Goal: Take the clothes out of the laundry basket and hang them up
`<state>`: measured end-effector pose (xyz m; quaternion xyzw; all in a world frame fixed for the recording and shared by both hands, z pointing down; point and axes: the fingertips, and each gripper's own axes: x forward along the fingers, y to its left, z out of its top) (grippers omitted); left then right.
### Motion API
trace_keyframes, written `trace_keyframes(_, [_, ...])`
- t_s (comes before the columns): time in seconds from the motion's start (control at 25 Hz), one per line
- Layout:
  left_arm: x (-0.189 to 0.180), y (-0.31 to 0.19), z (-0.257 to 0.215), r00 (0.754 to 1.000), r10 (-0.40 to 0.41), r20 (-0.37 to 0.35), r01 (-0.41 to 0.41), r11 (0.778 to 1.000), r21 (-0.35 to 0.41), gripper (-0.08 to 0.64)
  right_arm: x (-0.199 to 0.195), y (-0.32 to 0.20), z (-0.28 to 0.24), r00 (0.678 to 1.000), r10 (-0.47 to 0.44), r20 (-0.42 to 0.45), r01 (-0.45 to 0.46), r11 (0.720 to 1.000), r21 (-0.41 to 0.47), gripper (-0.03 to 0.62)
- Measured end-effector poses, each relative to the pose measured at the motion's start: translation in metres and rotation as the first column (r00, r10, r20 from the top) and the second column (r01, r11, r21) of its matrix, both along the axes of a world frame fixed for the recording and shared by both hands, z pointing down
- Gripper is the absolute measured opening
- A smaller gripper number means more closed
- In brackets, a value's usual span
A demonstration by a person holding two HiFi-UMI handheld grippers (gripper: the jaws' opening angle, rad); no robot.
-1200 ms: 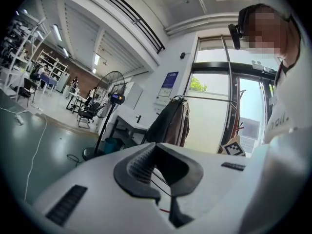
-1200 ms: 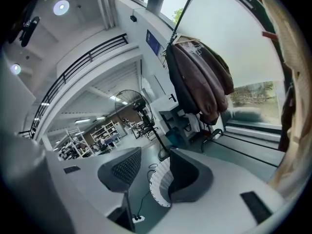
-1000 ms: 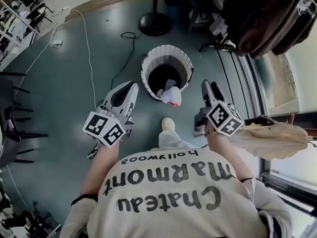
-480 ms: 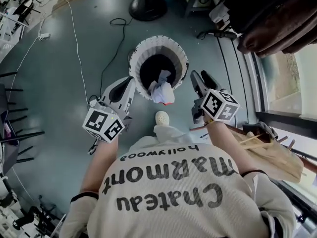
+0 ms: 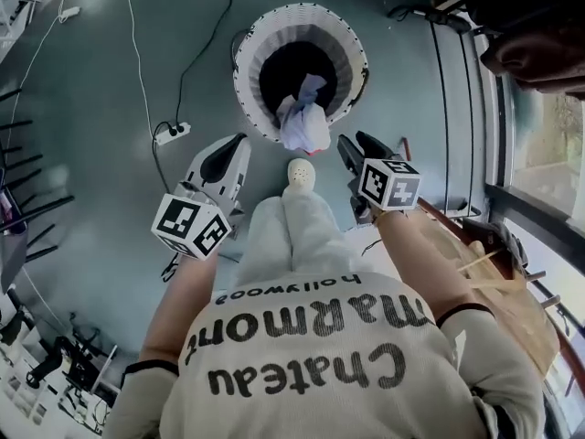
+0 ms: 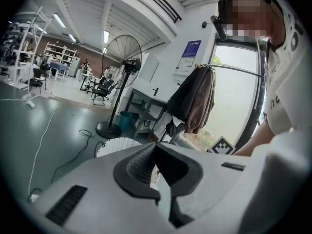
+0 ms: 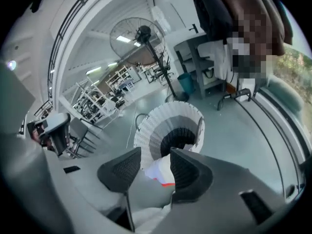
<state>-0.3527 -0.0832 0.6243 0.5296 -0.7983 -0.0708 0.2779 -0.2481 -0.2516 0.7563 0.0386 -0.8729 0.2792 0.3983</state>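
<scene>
A white woven laundry basket (image 5: 343, 39) stands on the grey floor ahead of me. A white garment with a red edge (image 5: 304, 124) hangs over its near rim. My left gripper (image 5: 239, 143) hovers just left of and short of the basket, jaws shut and empty. My right gripper (image 5: 355, 143) hovers just right of the garment, jaws open with nothing between them. In the right gripper view the basket (image 7: 168, 121) and the garment (image 7: 161, 172) show through the gap of the gripper (image 7: 155, 165). In the left gripper view the basket (image 6: 113, 145) lies beyond the shut gripper (image 6: 156, 154).
Dark coats (image 5: 535, 35) hang at the upper right by the window. A beige cloth on wooden bars (image 5: 503, 286) sits beside my right arm. A power strip (image 5: 171, 133) and cables lie on the floor left of the basket. A standing fan (image 7: 141, 35) rises behind the basket.
The person has stepped toward the basket and both grippers have come up beside its near rim. The head view has tilted down. Neither pair of jaws has changed.
</scene>
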Motion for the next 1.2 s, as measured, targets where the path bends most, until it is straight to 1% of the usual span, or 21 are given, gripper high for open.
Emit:
trace_keyframes(0.16, [0.017, 0.019, 0.035, 0.999, 0.0, -0.047, -0.001, 1.0, -0.024, 0.008, 0.013, 0.045, 0.056, 0.985, -0.153, -0.083, 0.151, 0.988, -0.031, 0.204])
trace_keyframes(0.28, [0.032, 0.036, 0.062, 0.998, -0.004, -0.068, 0.0, 0.999, -0.05, 0.008, 0.019, 0.071, 0.093, 0.972, -0.203, -0.121, 0.199, 0.979, -0.044, 0.204])
trace_keyframes(0.4, [0.047, 0.054, 0.089, 0.995, -0.002, -0.097, -0.006, 0.996, -0.086, 0.008, 0.02, 0.086, 0.134, 0.956, -0.242, -0.163, 0.245, 0.97, -0.006, 0.204])
trace_keyframes(0.52, [0.062, 0.073, 0.111, 0.992, 0.002, -0.128, -0.018, 0.992, -0.126, 0.008, 0.017, 0.091, 0.175, 0.932, -0.287, -0.222, 0.305, 0.951, 0.053, 0.204])
trace_keyframes(0.6, [0.073, 0.084, 0.12, 0.989, 0.001, -0.15, -0.023, 0.989, -0.144, 0.008, 0.013, 0.091, 0.19, 0.927, -0.297, -0.229, 0.319, 0.945, 0.068, 0.204])
trace_keyframes(0.72, [0.082, 0.097, 0.125, 0.987, 0.02, -0.159, -0.045, 0.987, -0.156, 0.008, 0.004, 0.088, 0.197, 0.944, -0.251, -0.213, 0.273, 0.958, 0.084, 0.201])
trace_keyframes(0.76, [0.082, 0.102, 0.126, 0.987, 0.018, -0.161, -0.044, 0.987, -0.158, 0.008, 0.002, 0.086, 0.199, 0.948, -0.235, -0.216, 0.259, 0.961, 0.092, 0.161])
trace_keyframes(0.8, [0.081, 0.106, 0.127, 0.986, 0.008, -0.167, -0.035, 0.987, -0.158, 0.008, 0.0, 0.086, 0.199, 0.949, -0.224, -0.223, 0.251, 0.963, 0.1, 0.096])
trace_keyframes(0.88, [0.075, 0.111, 0.123, 0.985, -0.017, -0.172, -0.008, 0.989, -0.145, 0.008, -0.001, 0.088, 0.194, 0.948, -0.219, -0.232, 0.248, 0.963, 0.104, 0.063])
trace_keyframes(1.04, [0.062, 0.108, 0.098, 0.991, -0.019, -0.13, 0.007, 0.995, -0.095, 0.008, 0.004, 0.095, 0.166, 0.946, -0.242, -0.215, 0.264, 0.961, 0.085, 0.048])
trace_keyframes(1.2, [0.045, 0.104, 0.063, 0.997, -0.017, -0.077, 0.015, 0.999, -0.038, 0.008, 0.006, 0.093, 0.127, 0.957, -0.218, -0.19, 0.229, 0.973, 0.036, 0.044])
